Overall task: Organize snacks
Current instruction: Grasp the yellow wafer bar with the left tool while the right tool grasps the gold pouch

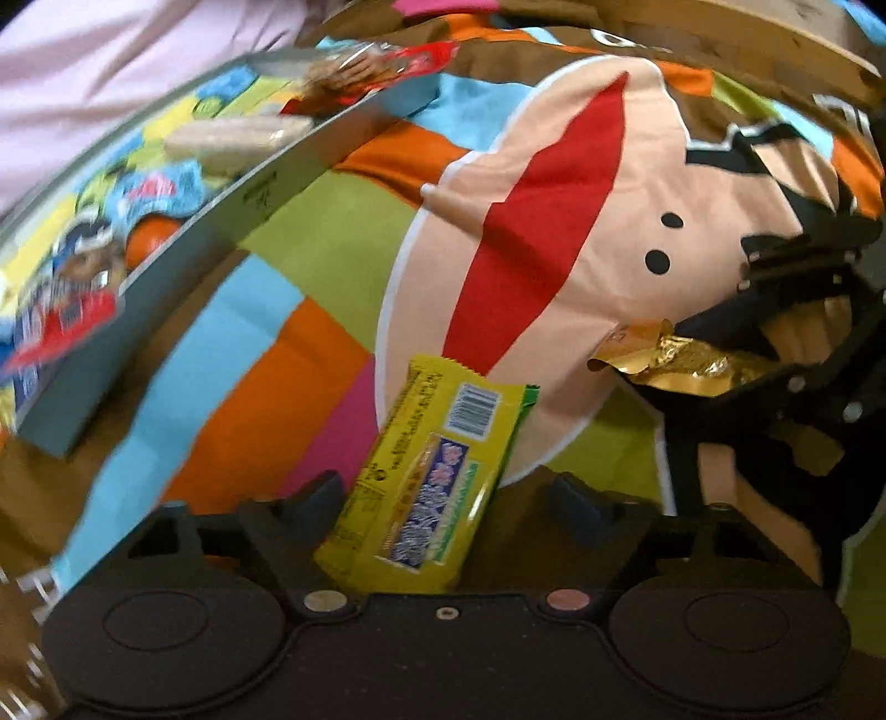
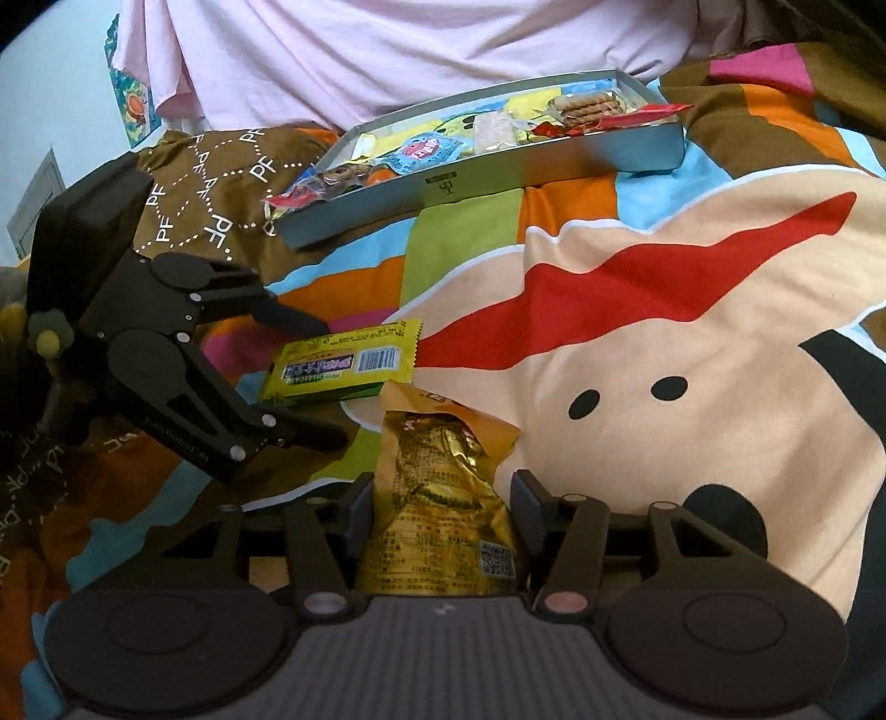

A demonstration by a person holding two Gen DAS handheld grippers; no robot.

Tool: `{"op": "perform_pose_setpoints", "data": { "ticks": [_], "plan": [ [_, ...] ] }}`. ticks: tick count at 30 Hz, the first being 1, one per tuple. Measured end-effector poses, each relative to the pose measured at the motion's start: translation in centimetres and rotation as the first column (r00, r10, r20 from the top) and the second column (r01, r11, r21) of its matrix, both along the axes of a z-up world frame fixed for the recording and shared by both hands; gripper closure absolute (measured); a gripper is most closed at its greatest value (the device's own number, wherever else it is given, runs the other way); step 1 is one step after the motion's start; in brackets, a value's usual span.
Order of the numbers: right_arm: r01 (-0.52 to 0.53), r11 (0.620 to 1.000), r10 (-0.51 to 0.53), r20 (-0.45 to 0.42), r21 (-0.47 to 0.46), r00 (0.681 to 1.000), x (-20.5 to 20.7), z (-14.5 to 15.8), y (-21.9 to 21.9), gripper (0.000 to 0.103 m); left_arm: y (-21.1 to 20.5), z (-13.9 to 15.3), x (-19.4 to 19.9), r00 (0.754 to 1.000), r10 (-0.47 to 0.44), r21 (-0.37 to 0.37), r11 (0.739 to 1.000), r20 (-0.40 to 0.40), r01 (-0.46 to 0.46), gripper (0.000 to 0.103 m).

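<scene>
**2 snacks between my jaws, tray waiting behind**

My left gripper (image 1: 443,490) straddles the yellow snack bar (image 1: 426,476), which lies flat on the colourful cartoon bedspread (image 1: 581,183). My jaws stand apart on either side of the wrapper with gaps showing, so nothing is clamped.

My right gripper (image 2: 443,498) has the gold foil snack packet (image 2: 443,498) upright between its fingers. The left pad sits against the foil, but the right pad seems to leave a narrow gap, so I cannot tell whether I truly grip it.

The grey snack tray (image 2: 498,171) rests further back on the bedspread, near a person in a pale pink shirt (image 2: 387,50). It holds several wrapped snacks, including biscuits (image 2: 587,105) and a blue packet (image 2: 423,149).
</scene>
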State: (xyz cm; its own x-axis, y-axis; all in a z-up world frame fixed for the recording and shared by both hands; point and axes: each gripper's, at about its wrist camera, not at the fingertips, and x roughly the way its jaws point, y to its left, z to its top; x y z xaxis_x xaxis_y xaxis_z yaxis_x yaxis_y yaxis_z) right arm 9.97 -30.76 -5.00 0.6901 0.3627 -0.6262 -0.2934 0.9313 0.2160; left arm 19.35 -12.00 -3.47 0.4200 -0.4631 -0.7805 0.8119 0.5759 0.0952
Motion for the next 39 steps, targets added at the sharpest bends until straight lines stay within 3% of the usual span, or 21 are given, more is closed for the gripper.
{"op": "perform_pose_setpoints", "data": {
  "ticks": [6, 9, 15, 21, 26, 31, 39],
  "plan": [
    [-0.011, 1.000, 0.011, -0.014, -0.020, 1.000, 0.3, 0.2, 0.4, 0.041, 0.5, 0.3, -0.6, 0.980, 0.153, -0.036, 0.987, -0.125, -0.159, 0.043],
    [-0.039, 0.999, 0.037, -0.050, -0.034, 0.998, 1.2, 0.4, 0.6, 0.035, 0.4, 0.4, -1.4, 0.973, 0.172, -0.048, 0.982, -0.151, -0.181, 0.045],
    [-0.078, 0.989, 0.072, -0.057, -0.122, 0.996, 1.7, 0.3, 1.9, 0.031, -0.1, 0.4, -1.0, 0.977, 0.164, -0.027, 0.985, -0.139, -0.169, 0.040],
    [-0.134, 0.972, 0.127, -0.050, -0.194, 0.991, 1.3, -0.4, 3.5, 0.012, -0.8, -0.2, -0.7, 0.980, 0.174, -0.020, 0.984, -0.101, -0.176, 0.029],
    [-0.128, 0.976, 0.121, -0.045, -0.177, 0.992, 1.3, -0.4, 3.2, 0.014, -0.4, -0.2, -1.1, 0.980, 0.176, -0.034, 0.983, -0.093, -0.180, 0.030],
    [-0.100, 0.980, 0.096, -0.031, -0.173, 0.995, 0.9, -0.3, 2.8, 0.023, -0.2, 0.1, -1.5, 0.975, 0.190, -0.030, 0.980, -0.120, -0.195, 0.045],
    [-0.058, 0.986, 0.054, -0.026, -0.157, 0.998, 0.1, -0.1, 2.2, 0.039, -0.3, 0.3, -3.9, 0.933, 0.331, -0.048, 0.939, -0.143, -0.341, 0.052]
  ]
}}
